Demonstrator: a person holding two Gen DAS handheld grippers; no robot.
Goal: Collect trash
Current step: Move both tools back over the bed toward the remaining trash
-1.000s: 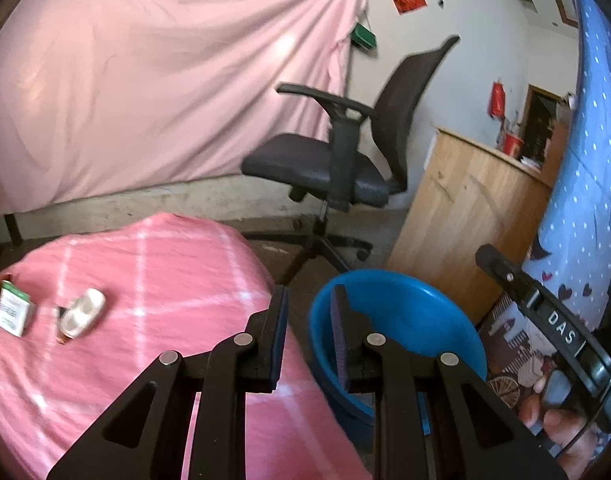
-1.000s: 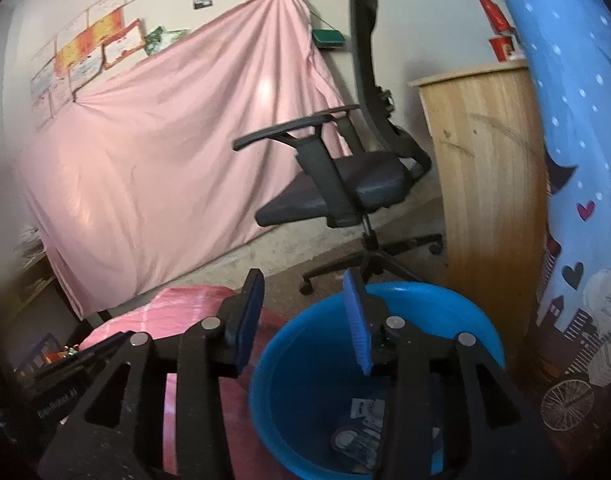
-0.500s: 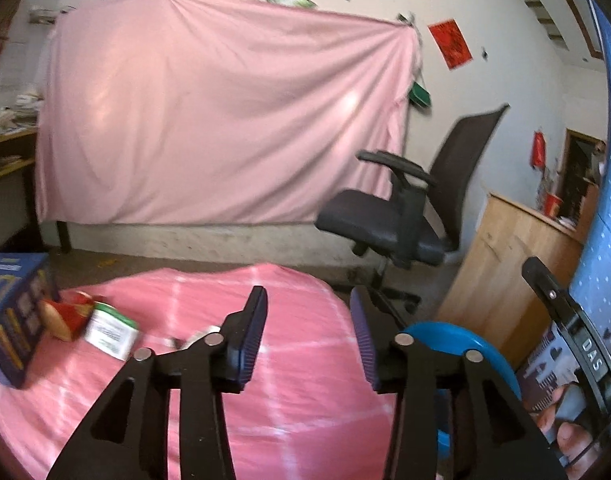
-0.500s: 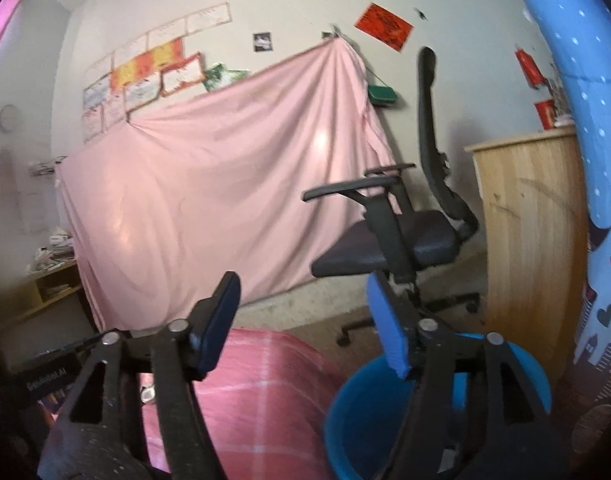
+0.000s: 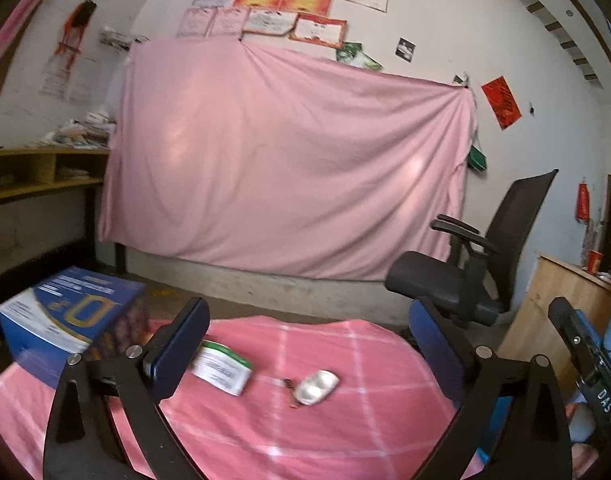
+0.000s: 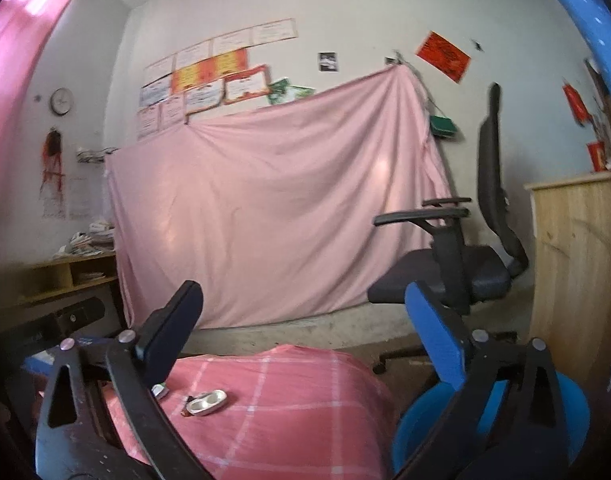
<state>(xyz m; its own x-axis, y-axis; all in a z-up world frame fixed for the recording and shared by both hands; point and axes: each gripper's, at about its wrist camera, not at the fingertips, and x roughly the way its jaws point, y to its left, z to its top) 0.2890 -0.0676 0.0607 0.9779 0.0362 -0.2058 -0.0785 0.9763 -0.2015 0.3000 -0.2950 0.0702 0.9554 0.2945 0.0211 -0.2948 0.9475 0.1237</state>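
Observation:
A silver blister pack point(image 5: 317, 387) lies on the pink checked tablecloth point(image 5: 345, 440), with a white and green carton point(image 5: 222, 368) to its left. My left gripper point(image 5: 305, 344) is wide open and empty, raised above them. My right gripper point(image 6: 301, 332) is wide open and empty; the blister pack shows below it point(image 6: 206, 402). The blue bin point(image 6: 569, 408) stands at the lower right of the right wrist view, beside the table.
A blue cardboard box point(image 5: 71, 312) sits on the table's left end. A black office chair point(image 5: 465, 280) and a wooden cabinet point(image 6: 577, 272) stand to the right. A pink sheet point(image 5: 285, 176) hangs on the back wall.
Both grippers have opened wide and swung up and left, away from the blue bin and toward the table. The trash on the cloth now lies between the left fingers.

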